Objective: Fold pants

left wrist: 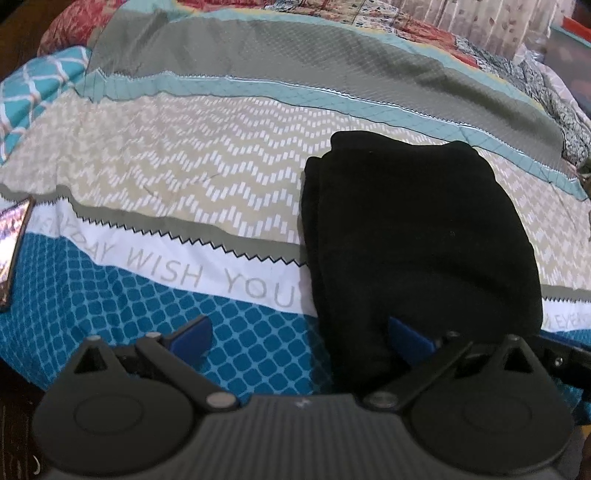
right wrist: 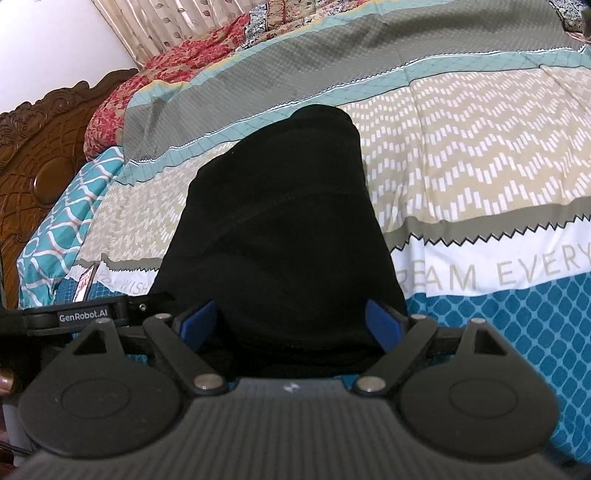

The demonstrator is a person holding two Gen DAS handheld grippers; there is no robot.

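Observation:
The black pants (left wrist: 417, 240) lie folded into a compact stack on the patterned bedspread (left wrist: 184, 184), near the bed's front edge. My left gripper (left wrist: 299, 339) is open; its right blue finger (left wrist: 406, 336) rests at the stack's near left corner, its left finger over the bedspread. In the right wrist view the pants (right wrist: 280, 229) fill the middle. My right gripper (right wrist: 291, 325) is open, its blue fingers either side of the stack's near edge, holding nothing. The left gripper's body (right wrist: 85, 317) shows at the left.
A carved wooden headboard (right wrist: 40, 158) stands at the left. A teal pillow (right wrist: 70, 218) and a red floral quilt (right wrist: 162, 81) lie at the back. A phone-like object (left wrist: 11, 243) lies on the bedspread at the far left. Curtains (right wrist: 177, 26) hang behind.

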